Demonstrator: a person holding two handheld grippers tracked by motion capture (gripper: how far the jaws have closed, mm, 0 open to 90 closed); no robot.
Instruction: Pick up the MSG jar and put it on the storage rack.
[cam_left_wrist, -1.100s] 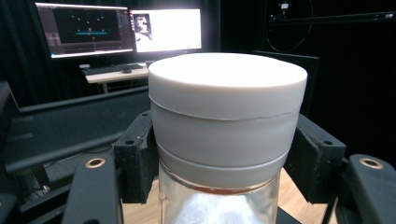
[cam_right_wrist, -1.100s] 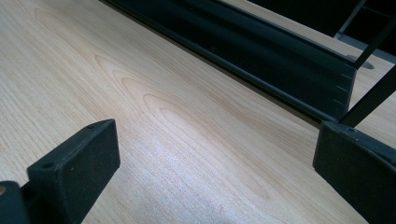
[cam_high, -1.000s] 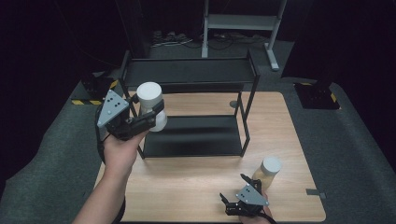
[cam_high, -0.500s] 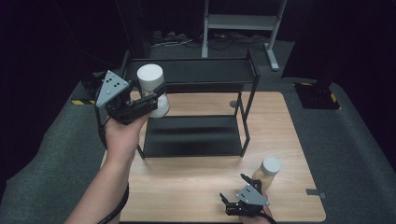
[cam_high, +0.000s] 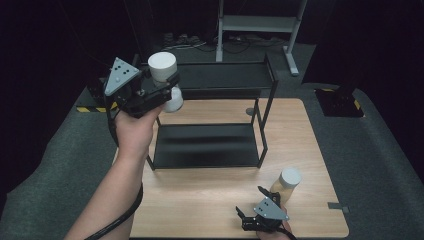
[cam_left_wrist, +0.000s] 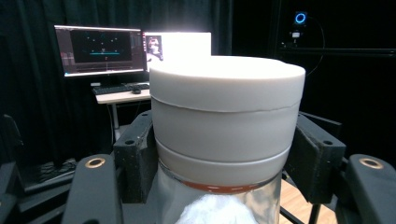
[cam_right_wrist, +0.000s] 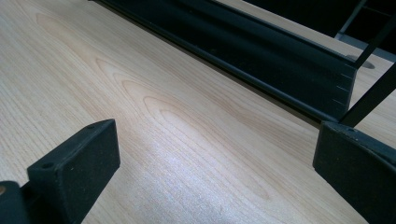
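My left gripper (cam_high: 167, 90) is shut on a white-lidded jar (cam_high: 164, 70), held upright in the air by the left end of the black two-tier rack (cam_high: 220, 82), about level with its top shelf. In the left gripper view the jar's white lid (cam_left_wrist: 226, 112) is close to the camera, with both black pads (cam_left_wrist: 135, 154) pressed on its sides just below the lid. My right gripper (cam_high: 252, 205) rests low on the wooden table (cam_high: 200, 200) near its front edge, jaws wide apart with bare wood between them (cam_right_wrist: 210, 140). A second white-lidded jar (cam_high: 287, 182) with yellowish contents stands beside it.
The rack's lower shelf (cam_high: 205, 145) is bare, and its front rail (cam_right_wrist: 261, 60) crosses the right gripper view. A metal stand (cam_high: 255, 25) is on the floor behind the table. Monitors (cam_left_wrist: 100, 49) glow on a desk in the background.
My left hand has lifted the white-lidded jar upward and away from the lower shelf level to the height of the rack's top. The right gripper and the second jar have stayed put.
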